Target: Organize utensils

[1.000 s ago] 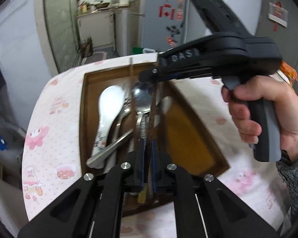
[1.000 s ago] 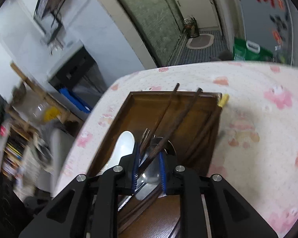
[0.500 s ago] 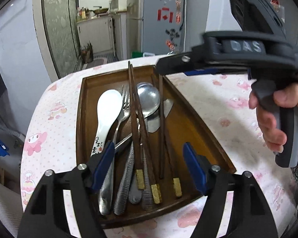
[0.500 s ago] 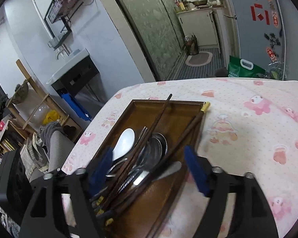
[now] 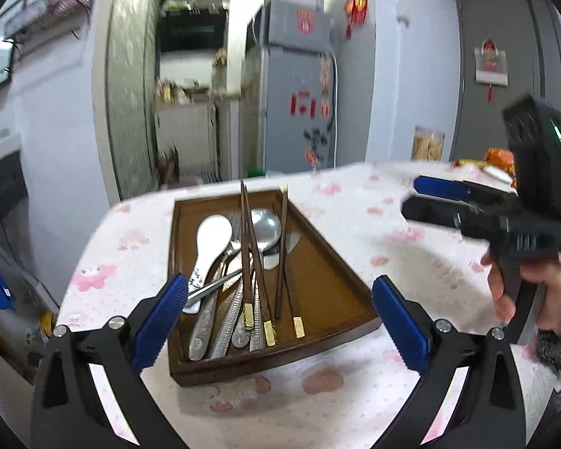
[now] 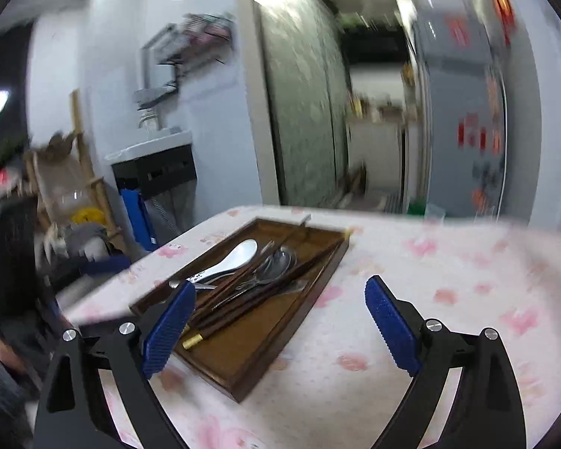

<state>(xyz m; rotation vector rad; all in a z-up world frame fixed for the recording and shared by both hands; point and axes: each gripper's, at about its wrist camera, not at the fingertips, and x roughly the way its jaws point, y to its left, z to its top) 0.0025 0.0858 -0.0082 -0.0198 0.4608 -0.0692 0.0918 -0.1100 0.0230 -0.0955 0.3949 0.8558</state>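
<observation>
1. Now we hold the left hand-held gripper (image 5: pixel 276 321) and right hand-held gripper (image 6: pixel 278 327) with jaws just spread wide, nothing between them.
2. Ahead lies the tray (image 5: pixel 333 284) on the table (image 5: pixel 355 404).
3. Inside, chopsticks (image 5: pixel 248 247) and spoons (image 5: pixel 211 239) run lengthwise away from us, nearer our left.

The right gripper (image 6: pixel 280 321) stands with its blue pads (image 6: pixel 391 327) spread wide, having just been opening, and nothing lies between them. At about ten o'clock from it a brown wooden tray (image 6: pixel 258 340) sits on the counter (image 6: pixel 411 299), which wears a white cloth with pink figures. In the tray lie a white ceramic spoon (image 6: pixel 232 258), a metal spoon (image 6: pixel 278 262) and dark chopsticks (image 6: pixel 250 301), heaped together. The room behind is blurred.
</observation>
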